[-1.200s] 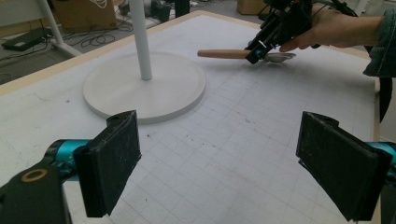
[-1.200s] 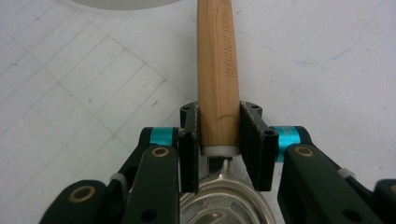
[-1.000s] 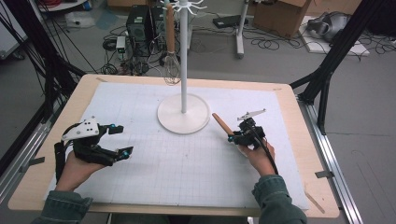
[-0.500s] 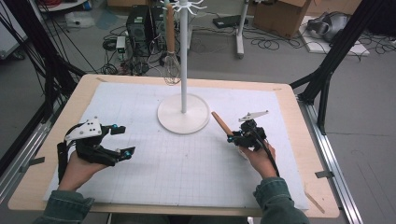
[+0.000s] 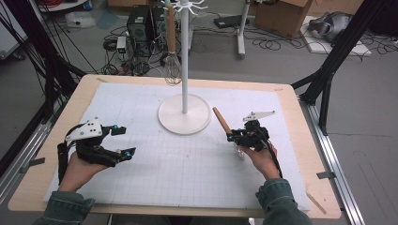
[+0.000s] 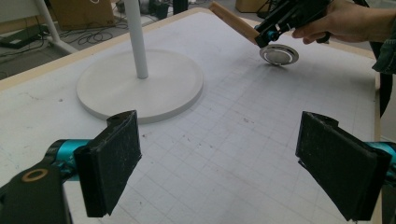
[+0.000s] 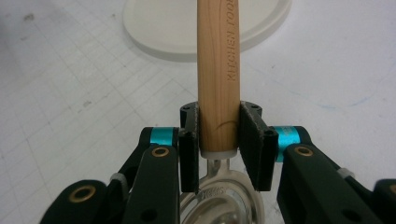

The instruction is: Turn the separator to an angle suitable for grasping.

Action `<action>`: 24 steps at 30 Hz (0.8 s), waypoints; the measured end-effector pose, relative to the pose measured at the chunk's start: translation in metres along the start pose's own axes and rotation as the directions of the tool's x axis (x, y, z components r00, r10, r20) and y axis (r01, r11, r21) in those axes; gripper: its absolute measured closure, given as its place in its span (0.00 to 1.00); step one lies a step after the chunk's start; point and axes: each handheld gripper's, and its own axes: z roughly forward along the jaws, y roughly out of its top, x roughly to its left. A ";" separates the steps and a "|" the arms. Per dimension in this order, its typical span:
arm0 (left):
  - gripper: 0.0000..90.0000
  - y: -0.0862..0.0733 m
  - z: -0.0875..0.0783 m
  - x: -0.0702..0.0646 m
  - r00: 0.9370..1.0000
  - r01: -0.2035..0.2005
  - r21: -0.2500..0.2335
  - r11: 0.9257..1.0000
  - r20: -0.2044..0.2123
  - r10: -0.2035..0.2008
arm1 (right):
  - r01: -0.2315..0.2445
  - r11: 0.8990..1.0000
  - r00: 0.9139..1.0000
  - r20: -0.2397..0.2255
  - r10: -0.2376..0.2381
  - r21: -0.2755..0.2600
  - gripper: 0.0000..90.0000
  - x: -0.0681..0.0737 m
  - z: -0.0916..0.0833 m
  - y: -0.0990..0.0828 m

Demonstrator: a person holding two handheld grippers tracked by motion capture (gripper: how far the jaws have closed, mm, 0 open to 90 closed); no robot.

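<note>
The right gripper [image 5: 233, 137] is clamping a wooden-handled utensil [image 5: 220, 120] at the stand base's [image 5: 184, 121] four o'clock; the left gripper [image 5: 121, 139] is gaping wide, holding nothing.

Wooden table [image 5: 291, 101], white grid mat [image 5: 187, 159], round stand base [image 5: 184, 117] on it.

White grid mat [image 5: 187, 164] covers the wooden desk [image 5: 300, 122]. White stand [image 5: 184, 70] rises from a round base [image 5: 184, 115] at mat centre-back. Whisk [image 5: 172, 70] with wooden handle hangs from the stand's hooks. Cardboard box [image 5: 277, 16], cables [image 5: 277, 44] and computer tower [image 5: 138, 23] sit on the floor behind.
</note>
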 end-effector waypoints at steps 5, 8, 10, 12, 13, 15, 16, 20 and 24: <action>0.16 0.000 0.001 0.000 1.000 0.003 0.003 1.000 0.002 -0.003 | -0.005 0.999 1.000 -0.029 0.004 -0.032 0.78 -0.001 -0.001 -0.002; 0.16 0.000 0.001 0.000 1.000 -0.001 0.004 1.000 0.004 0.000 | -0.006 0.998 0.999 -0.049 0.003 -0.056 0.78 0.000 -0.003 -0.002; 0.16 0.000 0.002 0.000 1.000 -0.002 0.005 1.000 0.005 0.002 | -0.001 0.997 0.998 -0.057 -0.003 -0.071 0.78 0.002 -0.005 -0.001; 0.16 0.000 0.002 -0.001 1.000 0.001 0.004 1.000 0.005 -0.001 | -0.003 0.996 0.998 -0.068 -0.003 -0.086 0.78 0.003 -0.006 0.000; 0.16 0.000 0.002 -0.001 1.000 -0.001 0.005 1.000 0.009 0.001 | -0.002 0.996 0.997 -0.073 -0.005 -0.089 0.78 0.004 -0.006 0.000; 0.16 0.000 0.003 -0.001 1.000 -0.001 0.006 1.000 0.007 0.001 | 0.000 0.995 0.996 -0.085 -0.008 -0.103 0.78 0.004 -0.006 0.000; 0.16 0.000 0.003 -0.001 1.000 -0.001 0.008 1.000 0.008 0.001 | -0.004 0.994 0.996 -0.091 -0.006 -0.107 0.78 0.005 -0.006 0.000; 0.16 0.000 0.004 -0.002 1.000 -0.001 0.009 1.000 0.010 0.001 | 0.005 0.992 0.994 -0.109 -0.019 -0.128 0.78 0.007 -0.006 -0.001; 0.16 0.000 0.006 -0.002 1.000 0.000 0.010 1.000 0.012 0.000 | 0.003 0.989 0.992 -0.127 -0.022 -0.147 0.78 0.009 -0.008 -0.001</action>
